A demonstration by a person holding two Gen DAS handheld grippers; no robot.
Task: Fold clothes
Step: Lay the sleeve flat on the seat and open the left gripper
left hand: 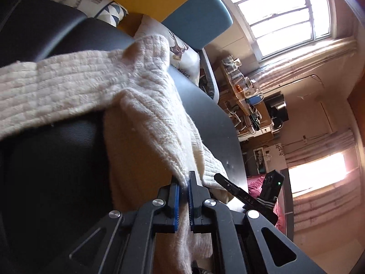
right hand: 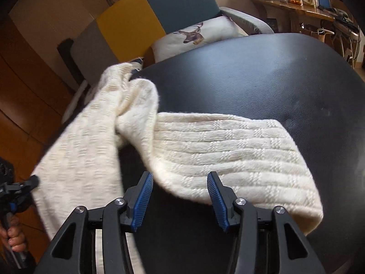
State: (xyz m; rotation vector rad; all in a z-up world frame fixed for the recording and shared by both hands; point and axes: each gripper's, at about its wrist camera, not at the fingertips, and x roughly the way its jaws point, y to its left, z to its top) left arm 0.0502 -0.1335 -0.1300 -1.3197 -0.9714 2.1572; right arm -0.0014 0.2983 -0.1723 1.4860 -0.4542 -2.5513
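Note:
A cream knitted sweater [right hand: 219,150] lies partly on a black table [right hand: 262,77]. One part rests flat on the tabletop; another part is lifted and drapes off the left edge. In the left wrist view my left gripper [left hand: 184,186] is shut on an edge of the sweater [left hand: 146,105], which stretches up and away from its blue pads. In the right wrist view my right gripper [right hand: 180,182] is open just above the sweater's near edge, with nothing between its fingers. The left gripper [right hand: 20,187] shows at the far left there, held by a hand [right hand: 13,237].
A yellow and teal chair [right hand: 159,9] with a deer-print cushion [right hand: 200,34] stands behind the table. A wooden shelf [right hand: 296,6] with several small items is at the back right. Windows [left hand: 280,11] and a cluttered desk [left hand: 248,100] appear in the left wrist view.

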